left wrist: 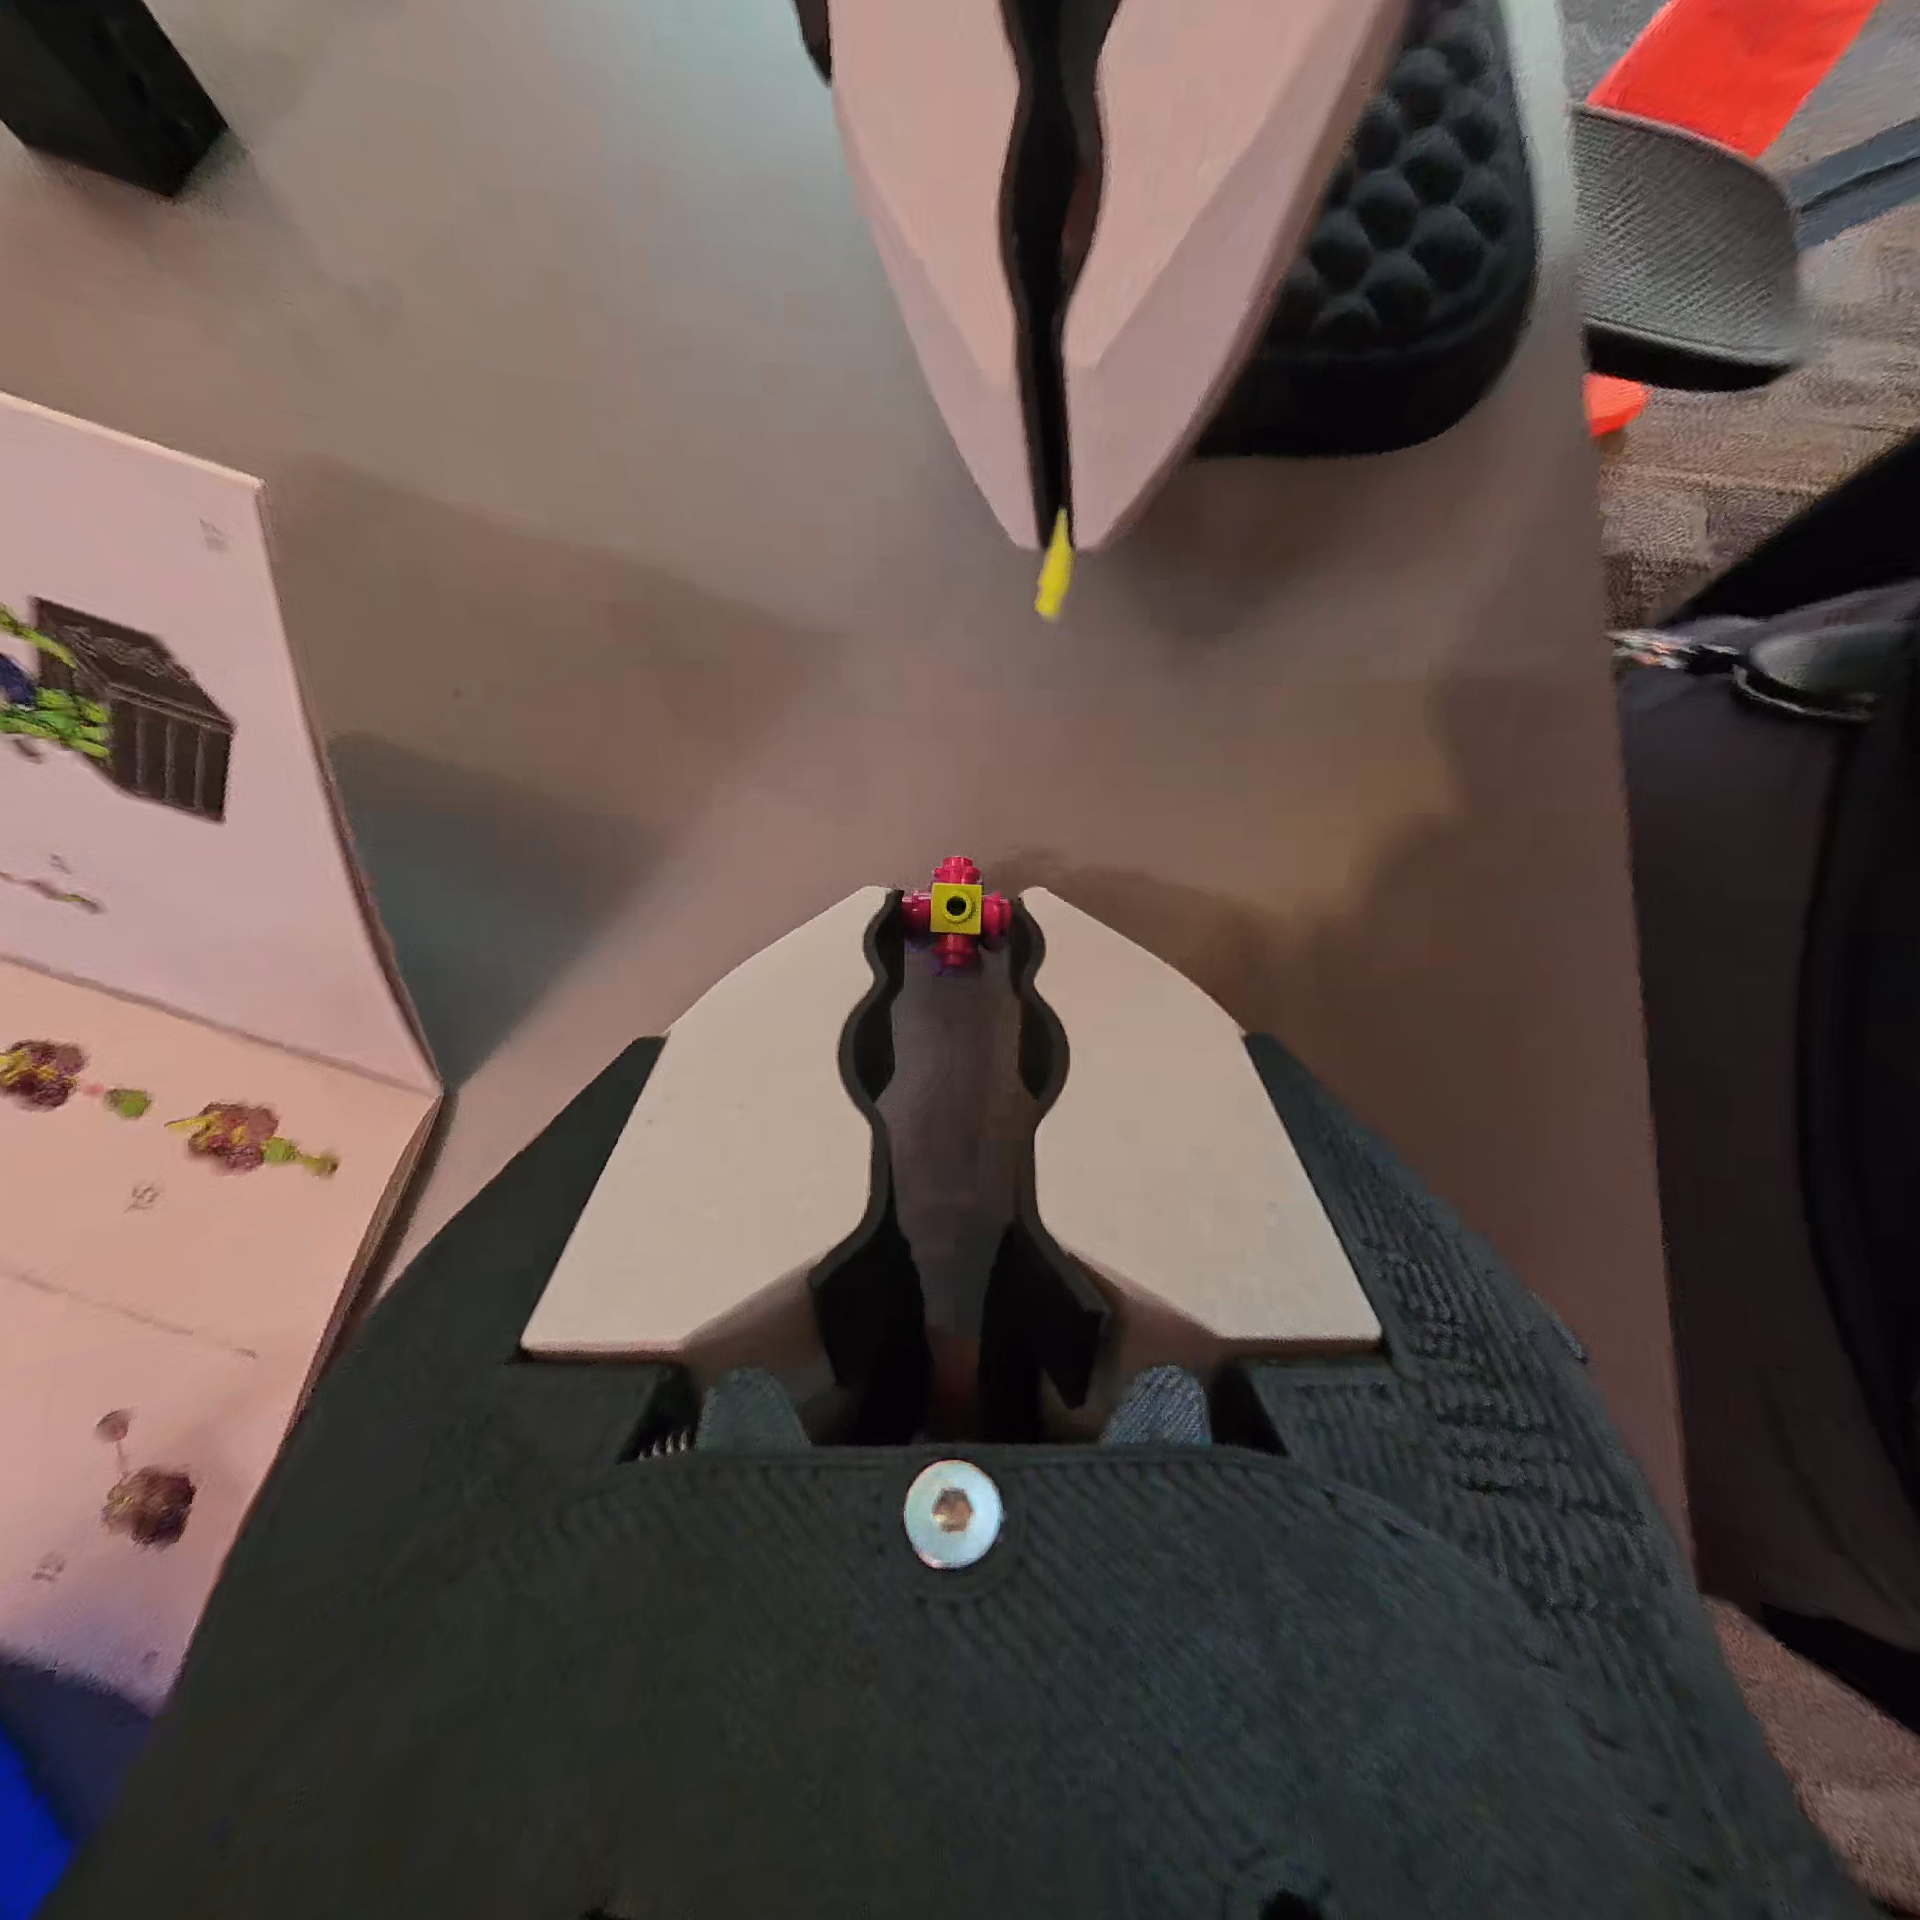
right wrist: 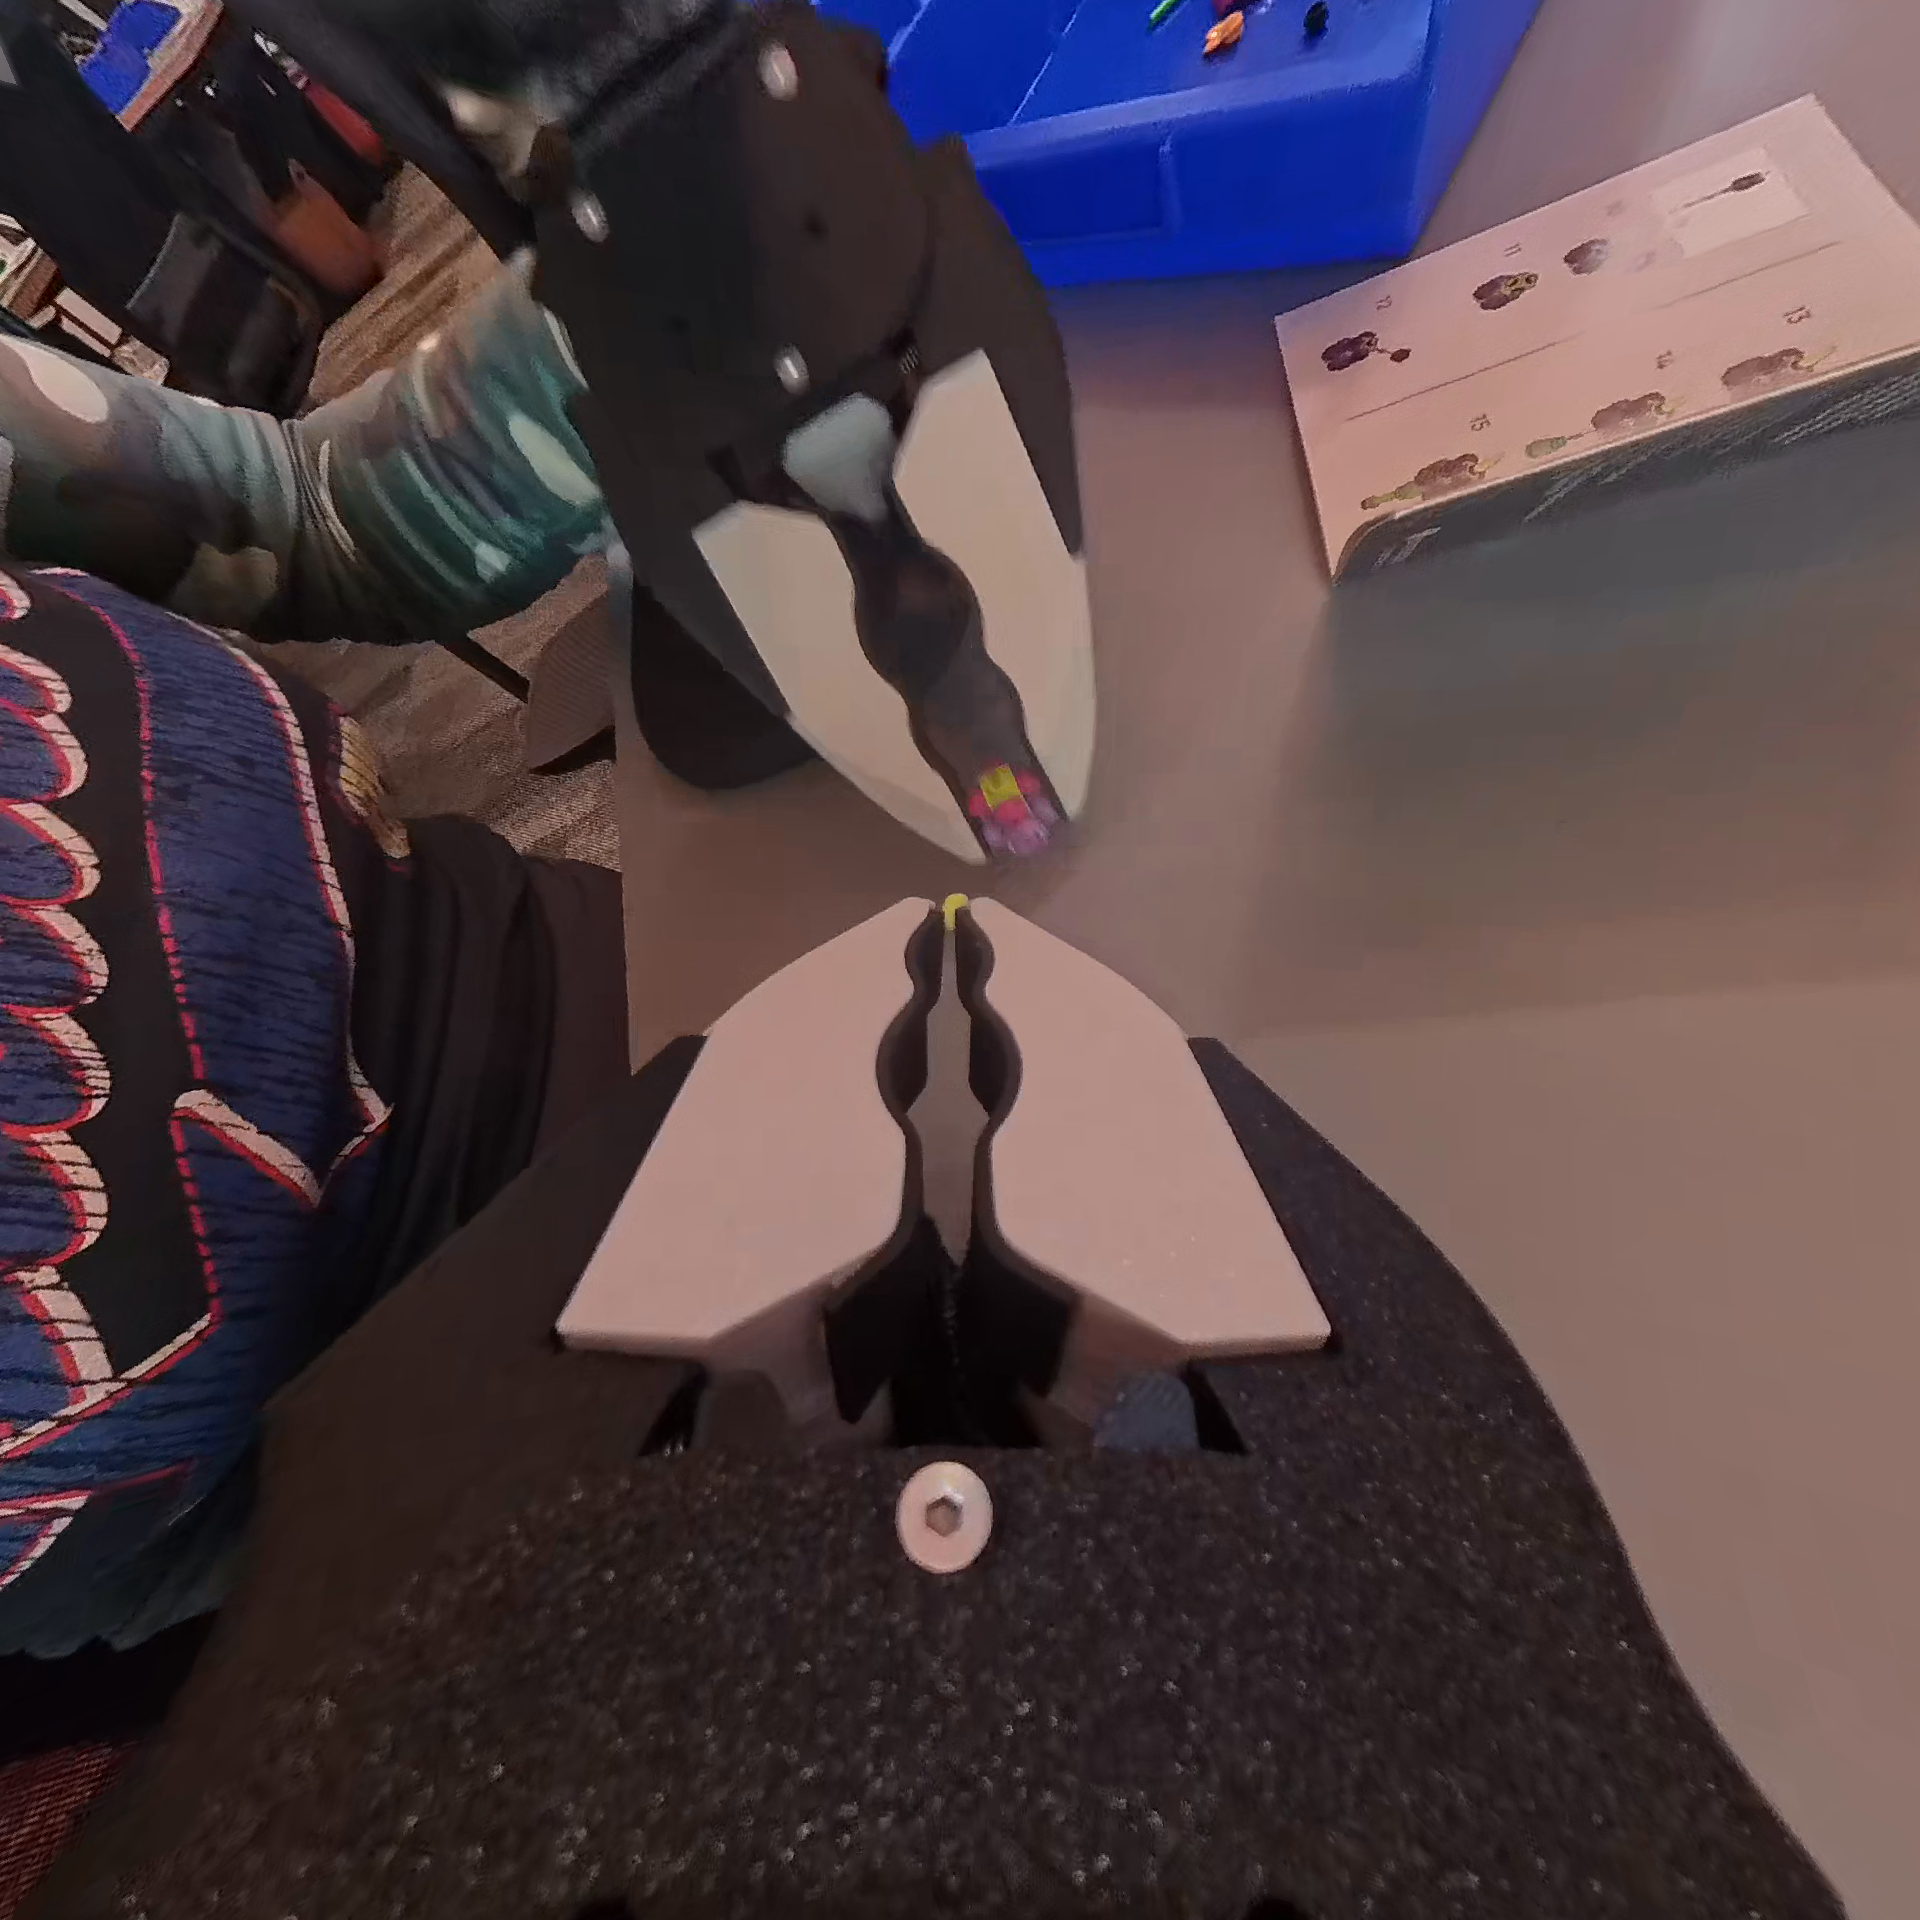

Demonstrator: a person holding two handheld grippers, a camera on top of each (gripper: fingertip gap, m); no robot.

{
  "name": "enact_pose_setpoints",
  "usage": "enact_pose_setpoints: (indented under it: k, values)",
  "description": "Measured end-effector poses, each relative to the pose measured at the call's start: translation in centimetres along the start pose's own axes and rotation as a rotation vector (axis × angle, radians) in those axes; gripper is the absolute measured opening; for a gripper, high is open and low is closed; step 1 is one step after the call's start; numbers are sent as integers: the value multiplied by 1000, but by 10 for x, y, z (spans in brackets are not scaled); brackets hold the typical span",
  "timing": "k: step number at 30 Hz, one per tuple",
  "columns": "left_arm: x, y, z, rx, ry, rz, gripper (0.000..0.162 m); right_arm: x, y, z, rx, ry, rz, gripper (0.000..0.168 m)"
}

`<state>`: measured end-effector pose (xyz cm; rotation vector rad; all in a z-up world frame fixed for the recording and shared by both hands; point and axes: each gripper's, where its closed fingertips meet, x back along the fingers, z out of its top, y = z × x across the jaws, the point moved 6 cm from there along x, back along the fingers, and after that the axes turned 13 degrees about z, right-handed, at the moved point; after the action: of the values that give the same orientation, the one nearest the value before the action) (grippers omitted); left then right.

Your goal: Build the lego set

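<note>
Left gripper (left wrist: 956, 914): jaws closed most of the way, clamped at the tips on a small lego assembly (left wrist: 956, 912); seen again farther off in the right wrist view (right wrist: 1013, 816), blurred.
Lego assembly: yellow cube with a dark hole in its facing side, magenta studded pieces on top, bottom and both flanks; held above the table (left wrist: 623, 416), not touching it. In the right wrist view (right wrist: 1006, 805) colours smear, with a purple patch low down that cannot be made out.
Right gripper (right wrist: 954, 909): jaws nearly together, pinching a thin yellow piece (right wrist: 954, 907) at the very tips; only a sliver shows there.
Yellow piece from the left wrist view (left wrist: 1054, 571): pokes out of the tips of the right gripper (left wrist: 1056, 540), pointing toward the assembly, near it but apart; exact shape hard to tell.
Instruction booklet (left wrist: 156, 935): open flat on the table at the left, cut off by the frame edge; printed build pictures blurred. Also in the right wrist view (right wrist: 1558, 343), upper right, small step numerals too soft to trust.
Blue tray (right wrist: 1195, 125): top of the right wrist view, cropped; a few small coloured parts inside, kinds unclear.
Sleeve (right wrist: 312, 488): patterned, behind the left gripper, hand itself hidden.
Black dimpled pad (left wrist: 1392, 260): partly covered by the right gripper.
Brands or readable writing: not legible anywhere.
</note>
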<state>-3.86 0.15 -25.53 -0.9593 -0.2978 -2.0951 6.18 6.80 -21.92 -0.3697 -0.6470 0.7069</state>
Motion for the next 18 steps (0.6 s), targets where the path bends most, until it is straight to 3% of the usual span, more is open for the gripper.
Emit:
enact_pose_setpoints:
  k: [5,8,11,14,18]
  values:
    - [85,-4,-11,-1,-6,92,19,10,-12,-15,15,-5,-35,2]
    - [121,5,-45,70,-111,128,20,13,-13,-23,3,20,-42,2]
    - [134,20,-81,85,-316,151,20,15,-12,-25,-3,47,-44,2]
    - [129,26,-97,69,-464,182,20,13,-13,-22,12,56,-43,2]
    - [115,22,-83,63,-426,184,20,12,-17,-19,31,56,-49,2]
